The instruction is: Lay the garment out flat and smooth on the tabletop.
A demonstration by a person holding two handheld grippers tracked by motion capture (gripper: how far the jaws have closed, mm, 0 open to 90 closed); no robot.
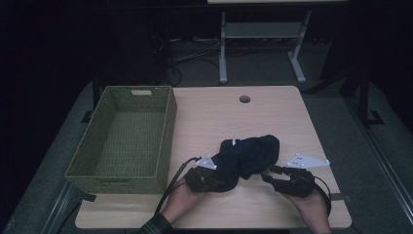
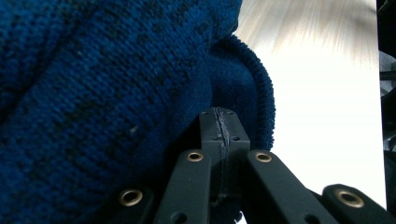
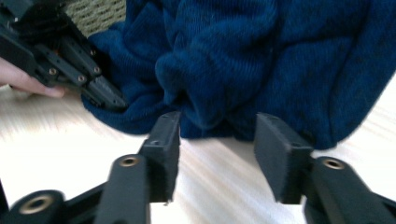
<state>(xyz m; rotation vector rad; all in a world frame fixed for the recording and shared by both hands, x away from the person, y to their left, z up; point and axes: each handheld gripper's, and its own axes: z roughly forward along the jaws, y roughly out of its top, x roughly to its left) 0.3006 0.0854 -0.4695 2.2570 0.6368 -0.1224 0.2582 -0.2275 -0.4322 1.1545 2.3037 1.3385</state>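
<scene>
The left hand-held gripper (image 2: 219, 128) pinched the sweater (image 1: 246, 156); the right hand-held gripper (image 3: 217, 140), half-open and empty, needed a deeper fold.

high view dim; gripper views bright, tabletop (image 3: 74, 149) glare.

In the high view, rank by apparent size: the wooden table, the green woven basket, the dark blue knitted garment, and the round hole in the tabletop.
1. Light wooden table
2. Green woven basket
3. Dark blue knitted garment
4. Round hole in the tabletop
</scene>
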